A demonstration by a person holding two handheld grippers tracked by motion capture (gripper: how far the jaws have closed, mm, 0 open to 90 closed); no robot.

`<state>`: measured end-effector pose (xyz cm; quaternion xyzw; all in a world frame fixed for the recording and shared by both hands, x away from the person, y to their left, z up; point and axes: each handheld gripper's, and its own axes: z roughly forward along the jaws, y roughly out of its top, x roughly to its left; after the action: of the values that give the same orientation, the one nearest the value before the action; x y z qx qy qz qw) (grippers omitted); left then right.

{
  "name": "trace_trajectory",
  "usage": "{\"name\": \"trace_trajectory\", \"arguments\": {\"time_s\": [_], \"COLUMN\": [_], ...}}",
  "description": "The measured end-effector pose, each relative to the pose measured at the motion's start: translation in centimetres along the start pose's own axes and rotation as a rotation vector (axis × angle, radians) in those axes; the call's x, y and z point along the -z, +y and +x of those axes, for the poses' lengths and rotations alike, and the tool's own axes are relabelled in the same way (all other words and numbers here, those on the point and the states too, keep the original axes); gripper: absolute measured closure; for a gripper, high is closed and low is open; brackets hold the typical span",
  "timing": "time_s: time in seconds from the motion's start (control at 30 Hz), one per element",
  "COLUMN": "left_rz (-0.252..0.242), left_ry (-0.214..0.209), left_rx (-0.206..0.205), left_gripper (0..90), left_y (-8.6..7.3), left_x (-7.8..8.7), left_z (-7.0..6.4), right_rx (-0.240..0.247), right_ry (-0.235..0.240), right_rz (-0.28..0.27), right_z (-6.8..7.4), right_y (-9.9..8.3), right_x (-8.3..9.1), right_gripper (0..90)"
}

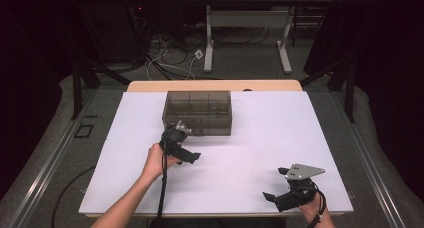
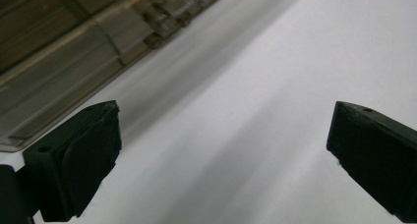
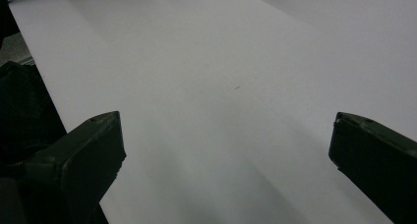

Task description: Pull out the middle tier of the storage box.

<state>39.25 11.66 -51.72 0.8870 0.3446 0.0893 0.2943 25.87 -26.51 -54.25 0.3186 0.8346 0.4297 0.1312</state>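
High view: the left gripper [image 1: 186, 147] is held above the white table [image 1: 250, 138], just in front of the near wall of the smoky clear compartment box [image 1: 198, 112]. Its jaws stand wide apart and hold nothing. The left gripper view confirms this: the fingers [image 2: 78, 160] are spread with bare table surface between them, and the box [image 2: 59, 76] lies beyond the left finger, towards the upper left, near but not touching.

The box stands near the far edge of the table, slightly left of centre, its lid closed; contents cannot be made out.

The right gripper [image 1: 278, 185] is near the table's near right corner, well apart from the box. The right gripper view shows its fingers [image 3: 83, 155] spread wide, empty, with bare table between them.
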Motion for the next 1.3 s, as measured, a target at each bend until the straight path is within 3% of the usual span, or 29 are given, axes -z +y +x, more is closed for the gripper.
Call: {"name": "trace_trajectory", "arguments": {"time_s": [0.3,0.43,0.63,0.7,0.8,0.87,0.9,0.97,1.3], "left_rz": [-0.068,-0.123,-0.146,-0.158,-0.189,-0.203,-0.211,-0.236,-0.352], "left_ry": [-0.018,-0.034,-0.041,-0.077,-0.081,-0.054,-0.036,-0.022,0.059], "left_rx": [-0.046,-0.071,-0.070,-0.058,-0.068,-0.069,-0.088,-0.088,-0.110], "left_gripper": [0.1,0.1,0.1,0.1,0.9,3.3,6.5,15.4,28.3], "left_y": [-0.2,-0.6,-0.7,-0.7,-0.7,-0.6,-0.6,-0.6,-0.7], "left_x": [0.4,0.9,1.3,1.3,1.7,1.9,2.0,2.2,2.9], "left_z": [-0.4,-0.2,0.1,0.3,0.4,0.3,0.4,0.4,0.8], "right_rx": [-0.005,0.002,-0.003,-0.002,-0.005,-0.004,-0.001,-0.002,-0.002], "right_ry": [-0.003,-0.006,-0.002,-0.002,0.001,0.003,0.004,0.009,0.005], "right_rz": [0.004,0.002,0.013,0.010,0.007,0.006,0.007,0.010,0.025], "right_z": [0.1,0.1,0.1,0.1,0.1,0.1,0.1,0.1,0.0], "right_y": [0.0,0.0,0.0,0.0,0.0,-0.1,-0.1,0.0,0.0], "right_x": [-0.1,-0.2,-0.2,-0.2,-0.2,-0.2,-0.3,-0.3,-0.3], "right_gripper": [0.0,0.0,0.0,0.0,0.0,0.0,0.0,0.0,0.0]}}
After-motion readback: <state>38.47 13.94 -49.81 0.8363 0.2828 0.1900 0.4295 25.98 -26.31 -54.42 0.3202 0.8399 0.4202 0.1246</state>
